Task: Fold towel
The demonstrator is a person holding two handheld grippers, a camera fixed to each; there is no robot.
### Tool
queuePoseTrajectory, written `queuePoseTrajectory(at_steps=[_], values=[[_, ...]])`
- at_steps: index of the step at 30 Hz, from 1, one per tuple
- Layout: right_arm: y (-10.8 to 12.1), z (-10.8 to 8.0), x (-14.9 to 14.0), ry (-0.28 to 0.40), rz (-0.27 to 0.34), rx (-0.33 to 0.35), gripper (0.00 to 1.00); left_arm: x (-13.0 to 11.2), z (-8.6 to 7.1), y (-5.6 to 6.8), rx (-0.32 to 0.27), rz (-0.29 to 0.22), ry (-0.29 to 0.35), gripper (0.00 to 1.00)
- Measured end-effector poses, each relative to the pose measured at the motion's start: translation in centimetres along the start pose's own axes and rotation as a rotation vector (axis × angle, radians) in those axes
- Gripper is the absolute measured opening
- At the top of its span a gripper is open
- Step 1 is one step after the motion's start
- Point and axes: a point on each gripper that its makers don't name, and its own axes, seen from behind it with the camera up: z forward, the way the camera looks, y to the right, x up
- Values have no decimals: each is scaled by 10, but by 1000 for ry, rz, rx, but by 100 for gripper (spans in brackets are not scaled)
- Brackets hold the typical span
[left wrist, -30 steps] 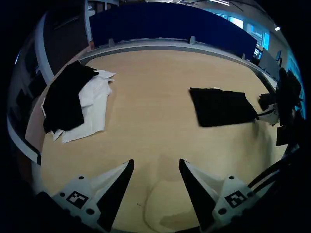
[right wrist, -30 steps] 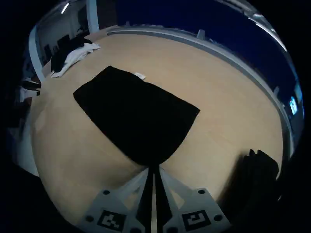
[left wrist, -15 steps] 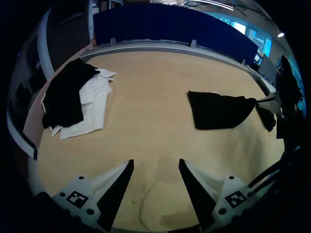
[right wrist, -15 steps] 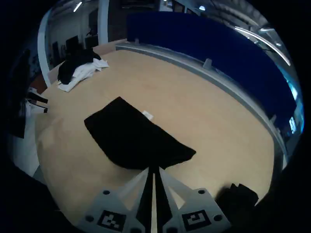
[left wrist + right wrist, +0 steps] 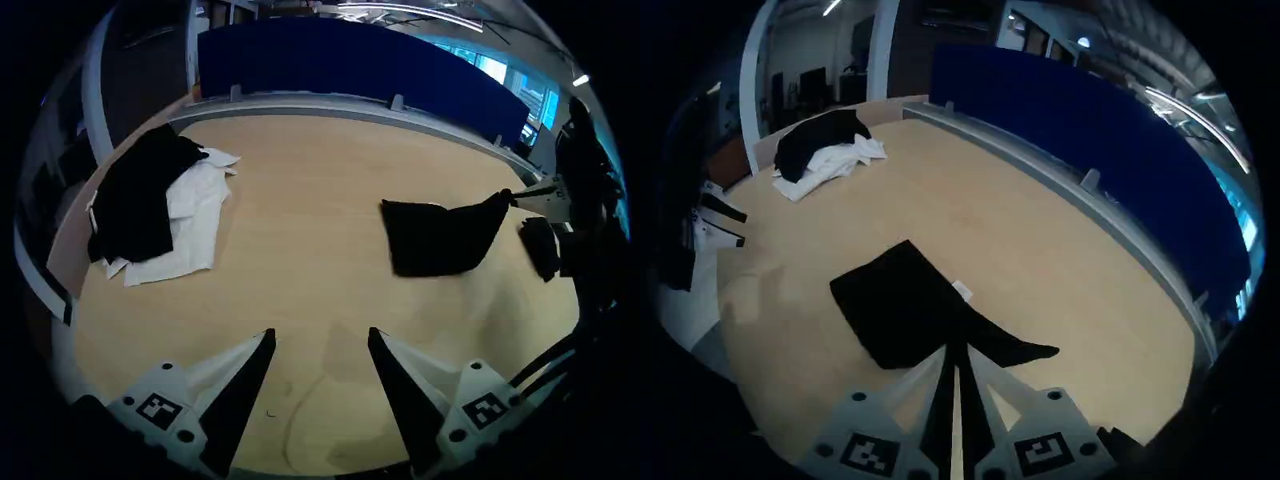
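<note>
the left gripper [image 5: 320, 332] hangs low over the pale wooden tabletop [image 5: 320, 176] with its two white, black-faced fingers spread wide apart and nothing between them. the right gripper [image 5: 956, 348] has its fingers pressed together, pinching one corner of the black fabric towel [image 5: 900, 312]; in the left gripper view that right gripper [image 5: 544, 196] sits at the far right, and the pinched corner is drawn up off the table in a taut point toward its tip. the rest of the black fabric towel [image 5: 428, 238] lies flat on the wood, right of the table's middle, with a small white tag [image 5: 962, 290] at its far edge. a small dark bundle [image 5: 540, 246] lies near the towel, apart from it, below the right gripper. a heap of black and white cloths [image 5: 156, 208] rests well apart at the table's left edge. a dark blue partition wall [image 5: 352, 64] stands along the table's far side.
</note>
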Motion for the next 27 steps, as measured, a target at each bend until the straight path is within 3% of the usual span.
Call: queuePoseTrajectory(at_steps=[8, 14, 22, 27], values=[[-24, 13, 32, 13, -67, 48, 3, 4, -16, -4, 8, 11, 26, 85], [-61, 38, 50, 4, -132, 119, 3, 7, -26, -9, 19, 8, 46, 85], [-118, 86, 33, -66, -167, 222, 3, 3, -40, -18, 40, -31, 65, 85], [-139, 109, 10, -119, -167, 253, 3, -4, -44, -22, 50, -51, 62, 85]])
